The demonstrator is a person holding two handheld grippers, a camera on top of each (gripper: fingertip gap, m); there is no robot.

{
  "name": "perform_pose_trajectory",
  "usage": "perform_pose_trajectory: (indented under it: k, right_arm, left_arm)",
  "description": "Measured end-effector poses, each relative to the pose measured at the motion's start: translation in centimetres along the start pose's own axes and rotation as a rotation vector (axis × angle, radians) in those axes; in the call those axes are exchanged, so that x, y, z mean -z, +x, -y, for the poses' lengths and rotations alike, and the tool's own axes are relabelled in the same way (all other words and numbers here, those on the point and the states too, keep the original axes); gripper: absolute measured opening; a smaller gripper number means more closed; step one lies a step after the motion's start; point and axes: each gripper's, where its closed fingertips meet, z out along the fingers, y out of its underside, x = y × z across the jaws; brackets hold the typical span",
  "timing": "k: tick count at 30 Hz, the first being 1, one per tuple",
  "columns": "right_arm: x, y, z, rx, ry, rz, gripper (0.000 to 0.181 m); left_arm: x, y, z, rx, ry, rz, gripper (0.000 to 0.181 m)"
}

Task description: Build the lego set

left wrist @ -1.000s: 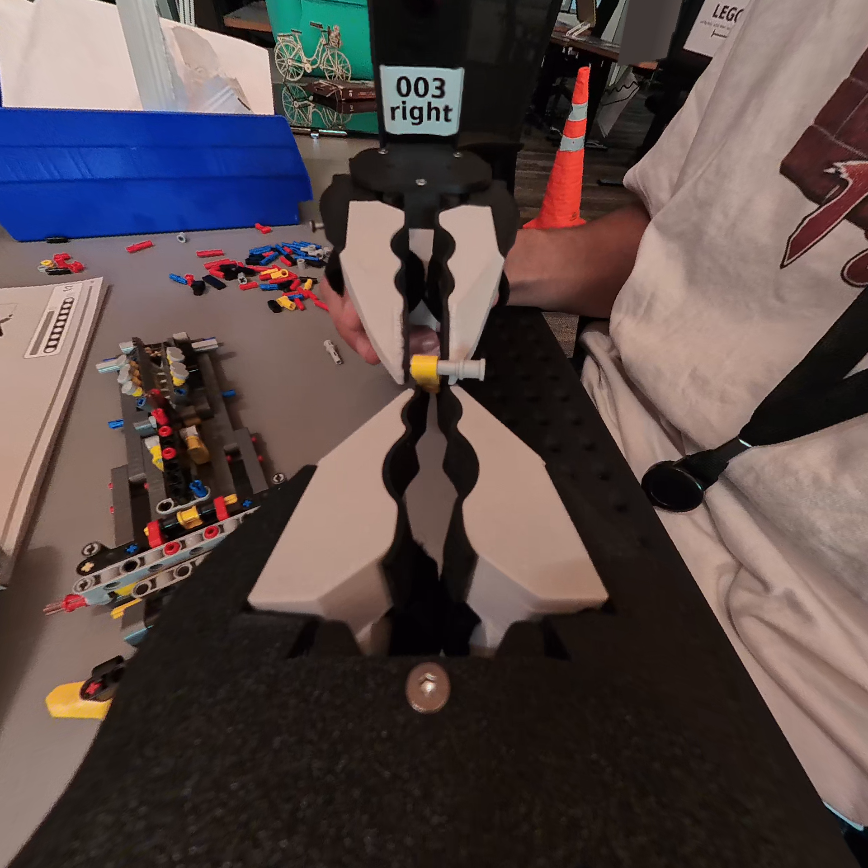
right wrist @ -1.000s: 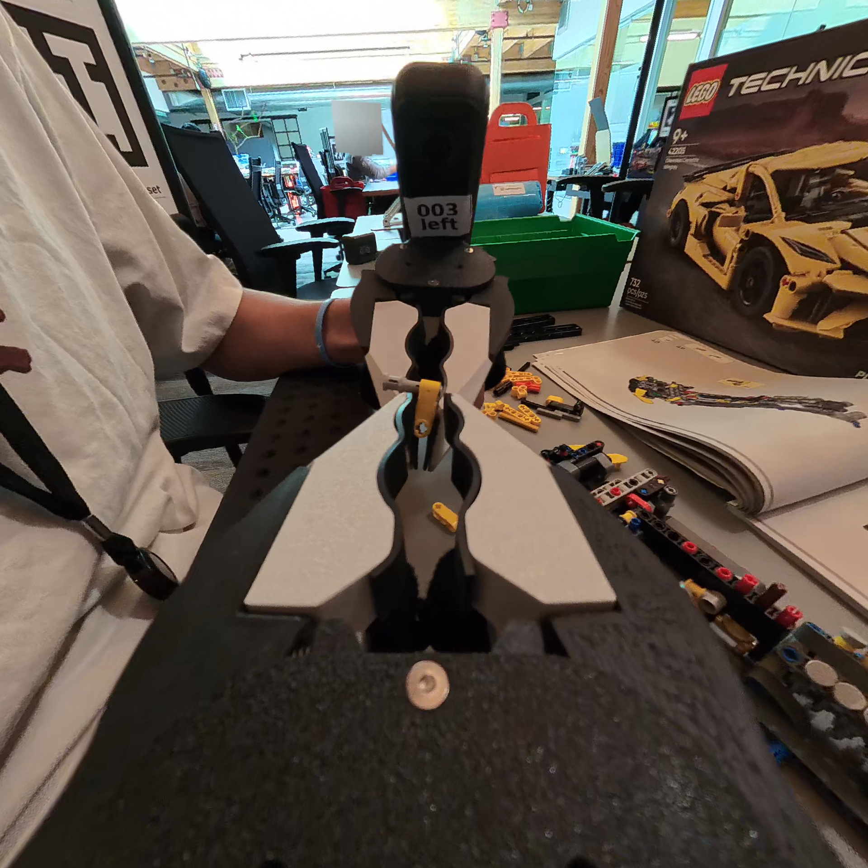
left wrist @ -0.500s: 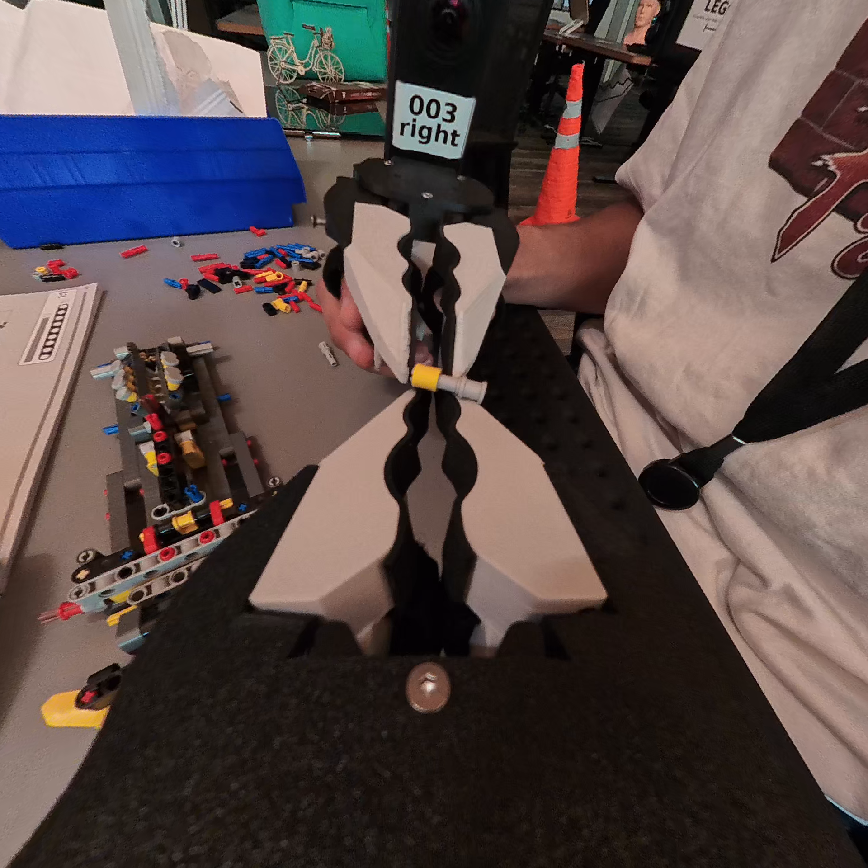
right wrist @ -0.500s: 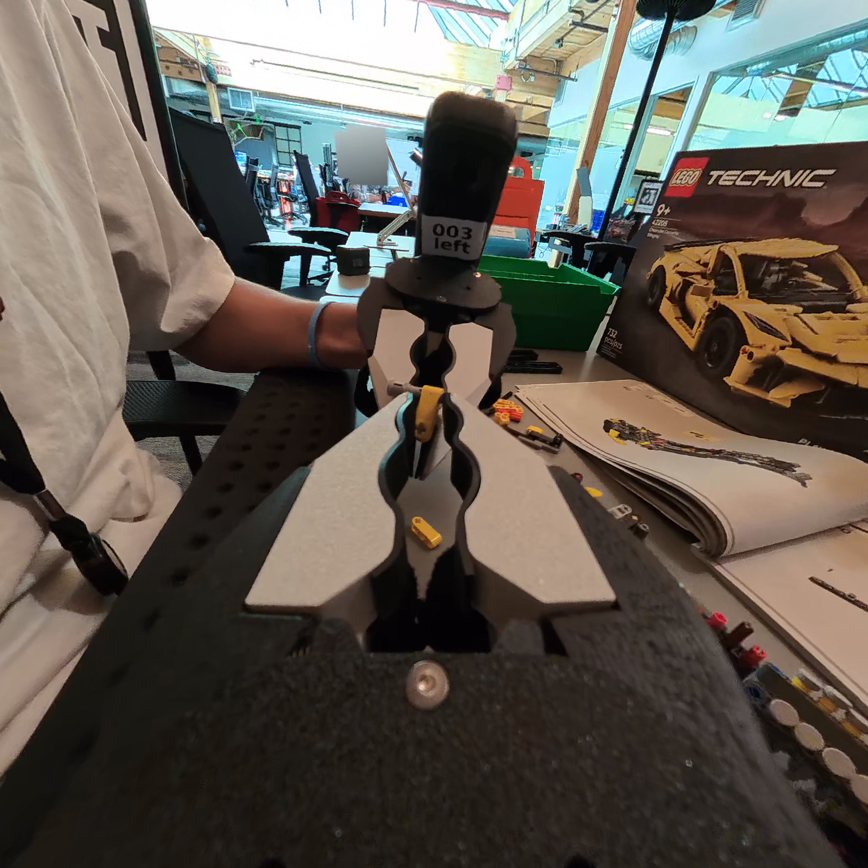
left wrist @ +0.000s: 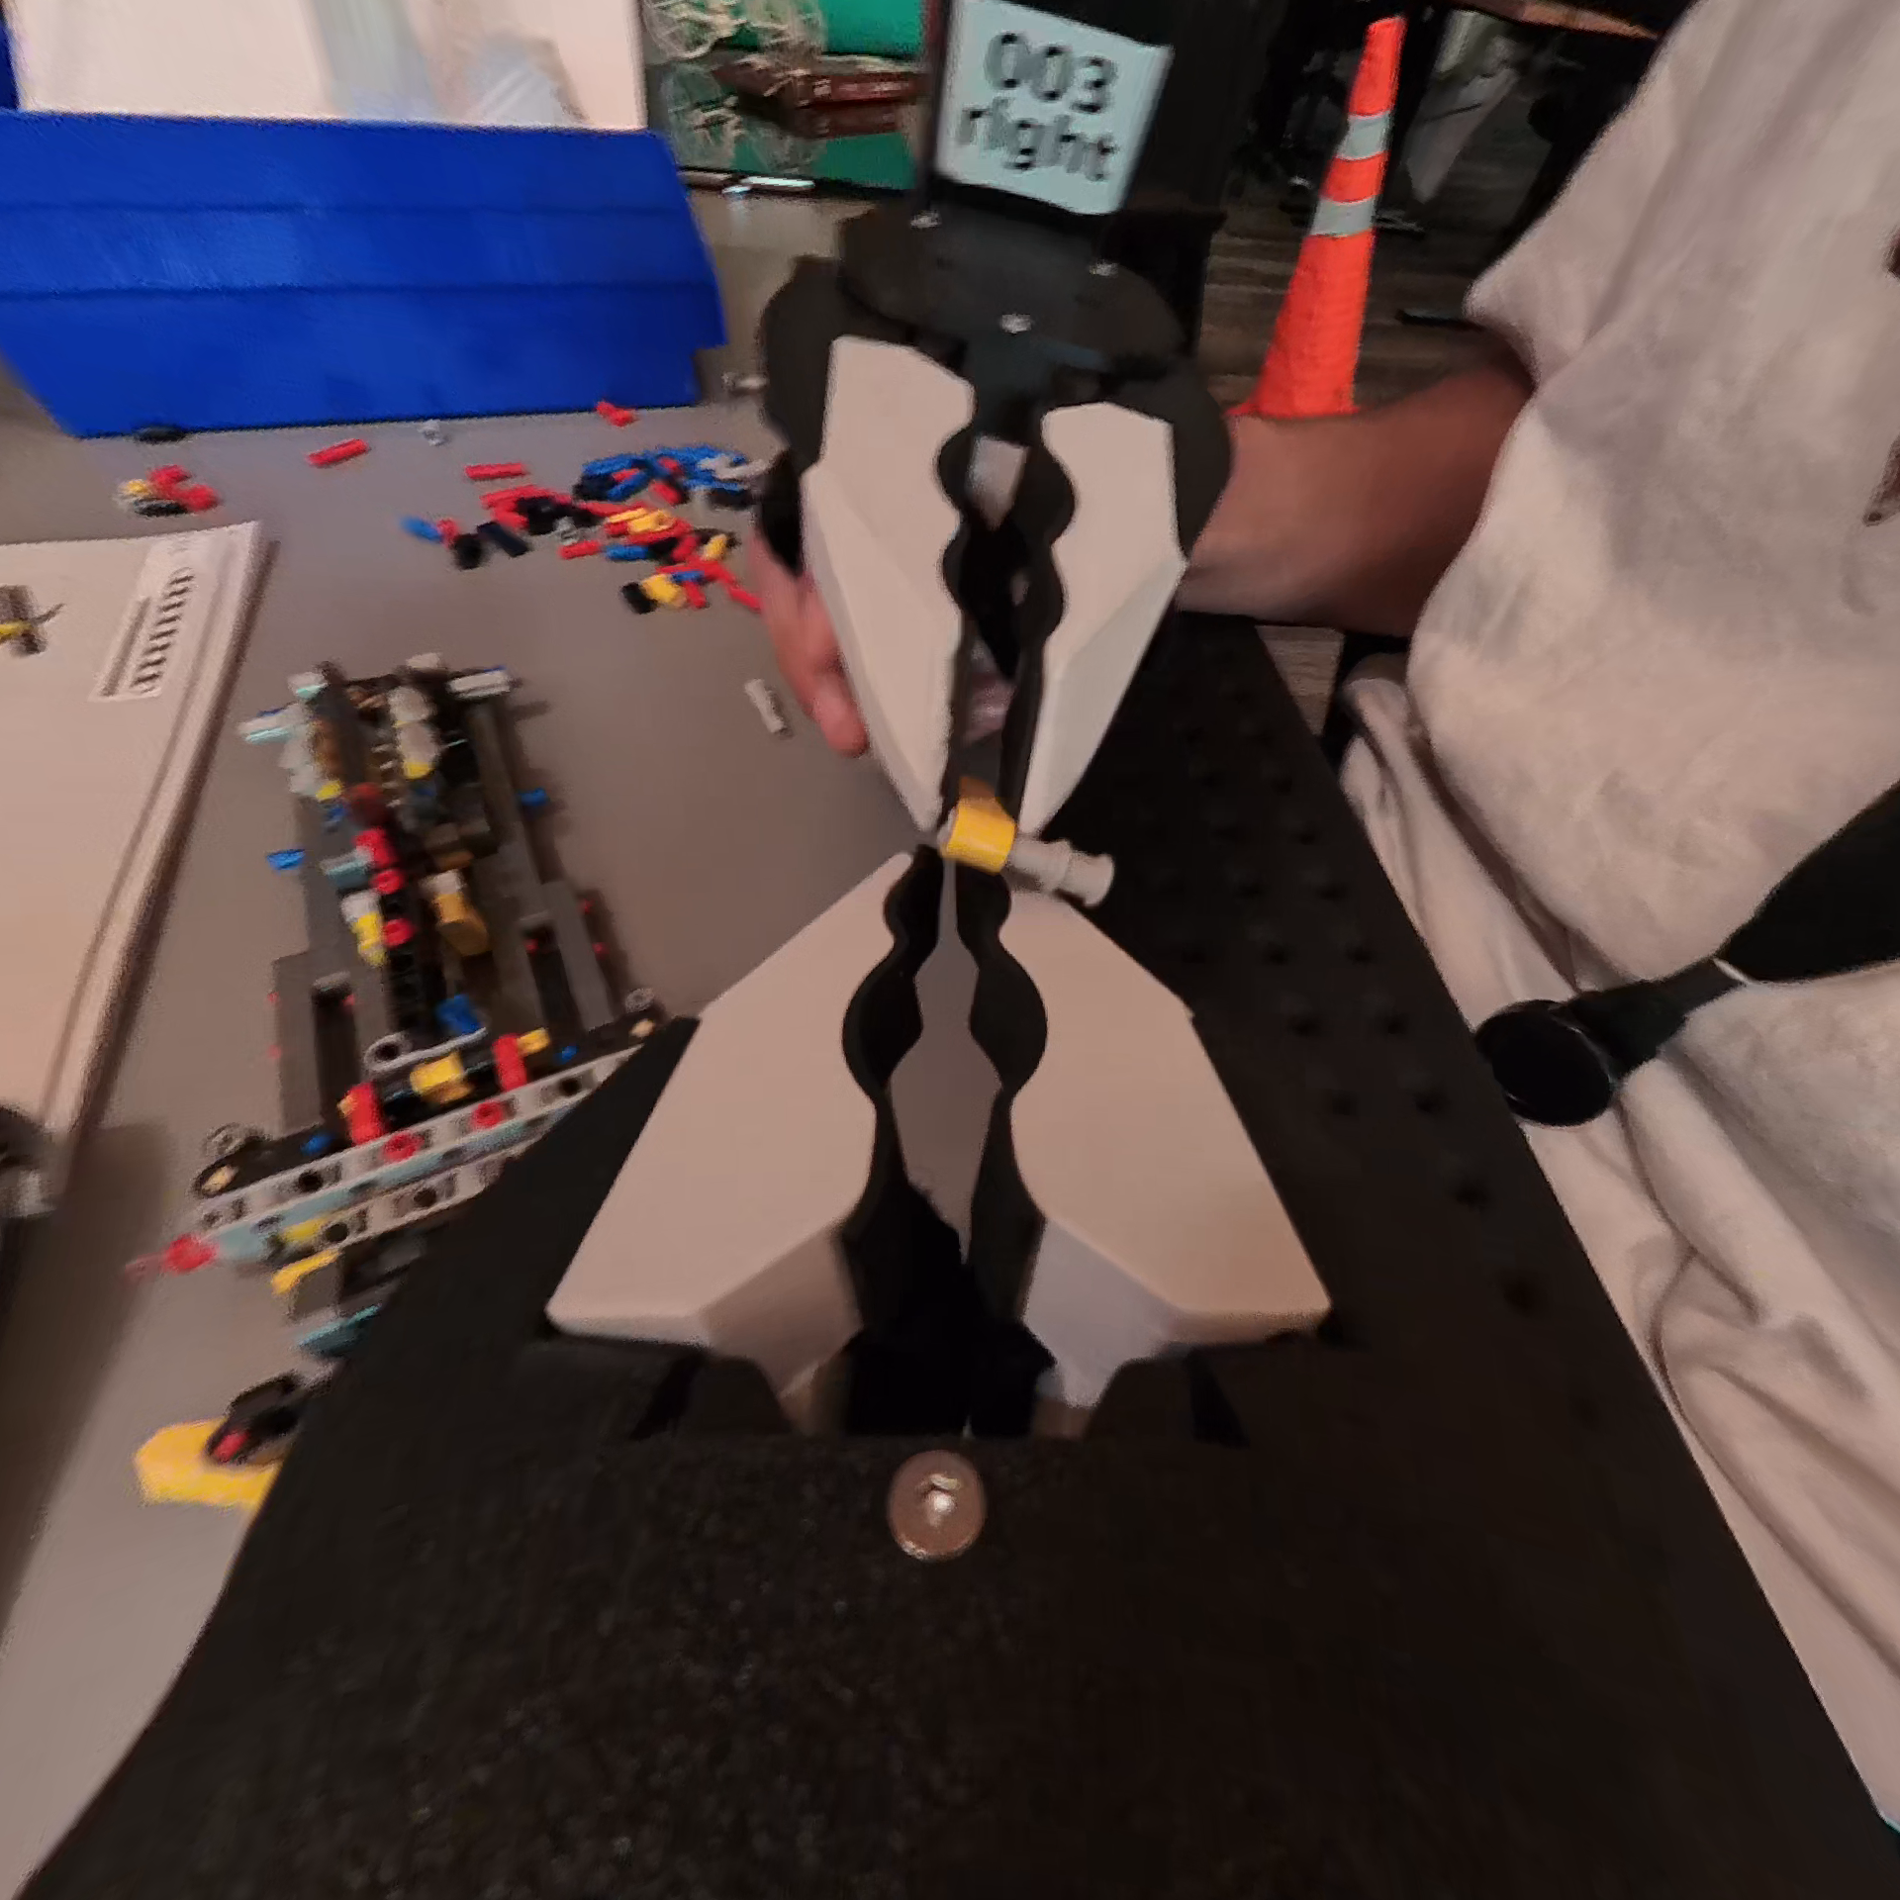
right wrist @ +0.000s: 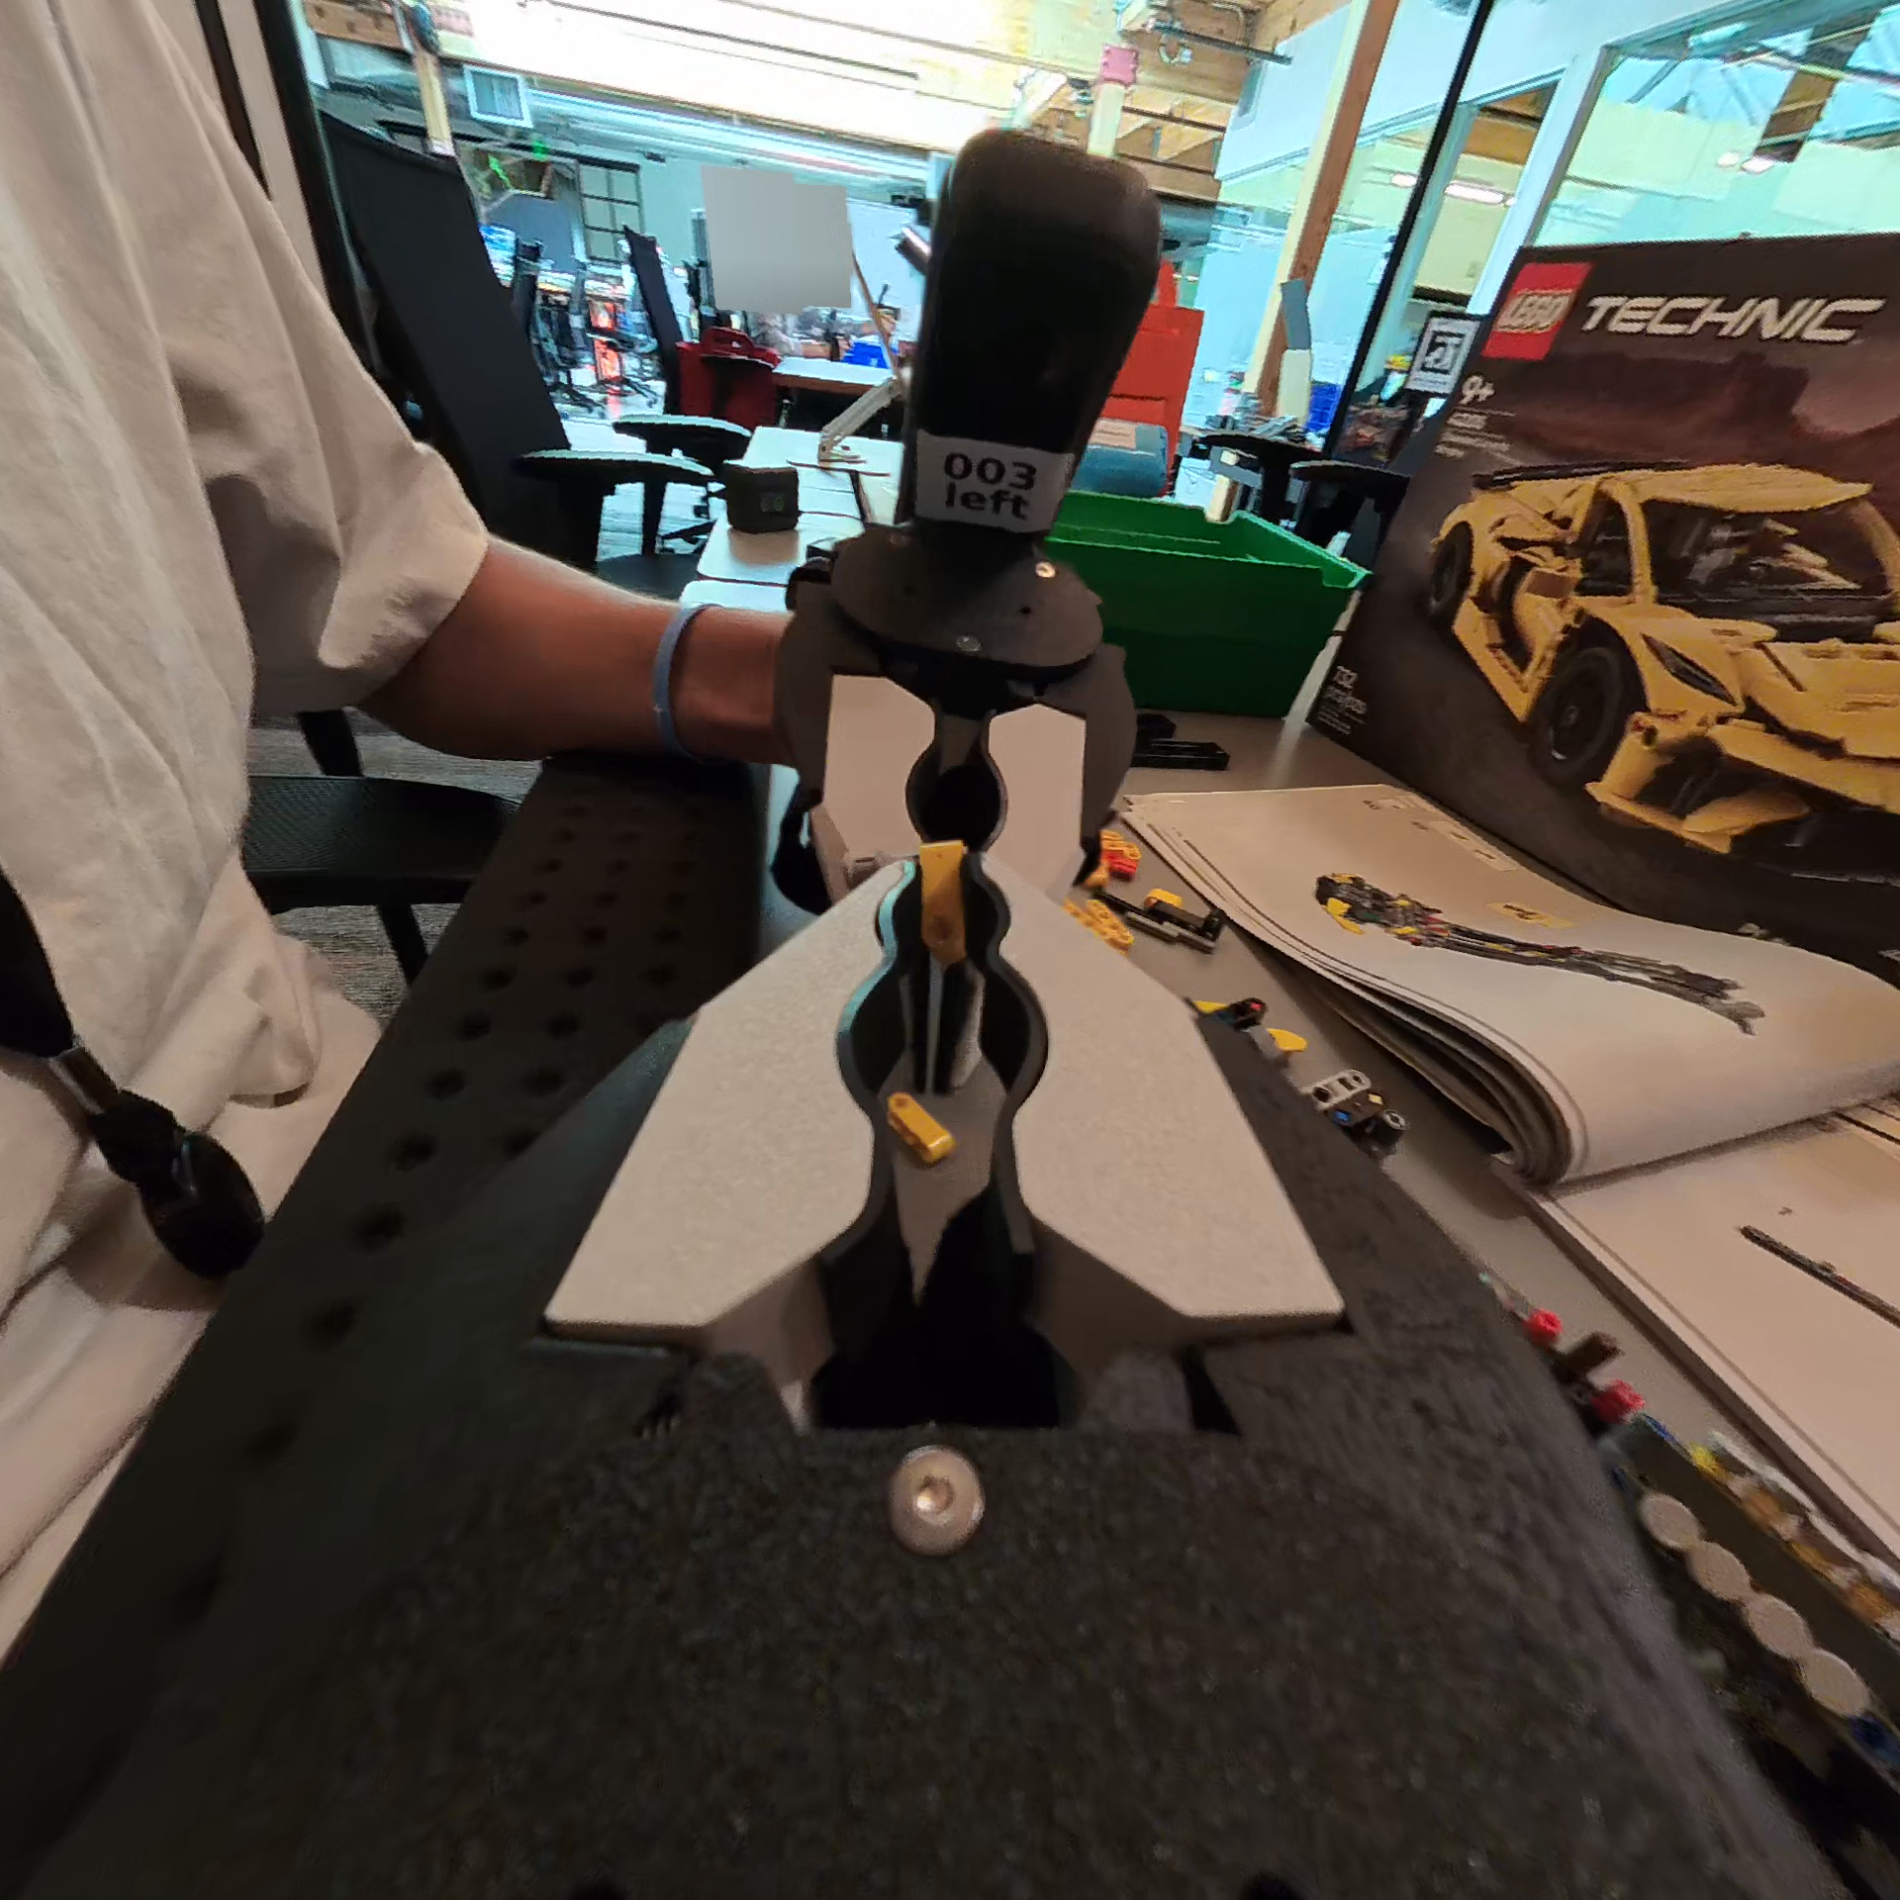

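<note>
A small yellow lego piece with a light grey pin sticking out of its side is held in the air between the two grippers, which meet tip to tip. My right gripper is shut on it; the yellow piece stands upright between its pads. My left gripper is shut, its tips against the yellow piece from below, with nothing seen between its pads. The right gripper comes down from above in the left wrist view. The half-built chassis lies on the grey table to the left.
Loose pieces lie before a blue bin. An open manual, the set's box and a green bin stand on the right. One loose yellow piece lies under the grippers. A person's torso is close behind both. My right fingertips sit around 4 cm from my left ones.
Both grippers stay tip to tip on the yellow piece. The grey pin has tipped from level to slanting down. The right gripper's view has tilted upward a little.
</note>
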Motion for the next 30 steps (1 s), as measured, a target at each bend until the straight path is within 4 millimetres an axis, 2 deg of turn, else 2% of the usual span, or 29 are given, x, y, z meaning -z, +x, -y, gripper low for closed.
perform_pose_trajectory:
  k: [4,8,10,12,15,20,30]
  right_arm:
    - [0.7,2.1,-0.3,0.083,-0.038,-0.144,0.007]
    - [1.1,3.6,-0.5,0.171,-0.08,-0.273,0.006]
    - [1.4,4.2,-0.6,0.21,-0.104,-0.319,0.007]
    - [1.4,4.2,-0.6,0.255,-0.115,-0.338,0.006]
    - [1.2,4.1,-0.9,0.301,-0.147,-0.352,0.007]
    - [0.7,3.7,-1.4,0.365,-0.183,-0.344,0.006]
    - [0.5,3.5,-1.6,0.364,-0.186,-0.329,0.007]
  left_arm:
    - [1.6,-3.2,-0.3,0.172,-0.003,0.102,0.007]
    - [2.9,-4.0,1.4,0.439,0.146,-0.004,0.018]
    - [3.3,-3.9,2.5,0.528,0.228,-0.078,0.022]
    - [3.3,-3.9,2.6,0.581,0.249,-0.111,0.024]
    - [2.9,-3.6,2.6,0.604,0.247,-0.136,0.023]
    - [2.4,-3.3,2.3,0.616,0.231,-0.153,0.006]
    - [2.3,-2.9,1.7,0.615,0.19,-0.16,0.006]
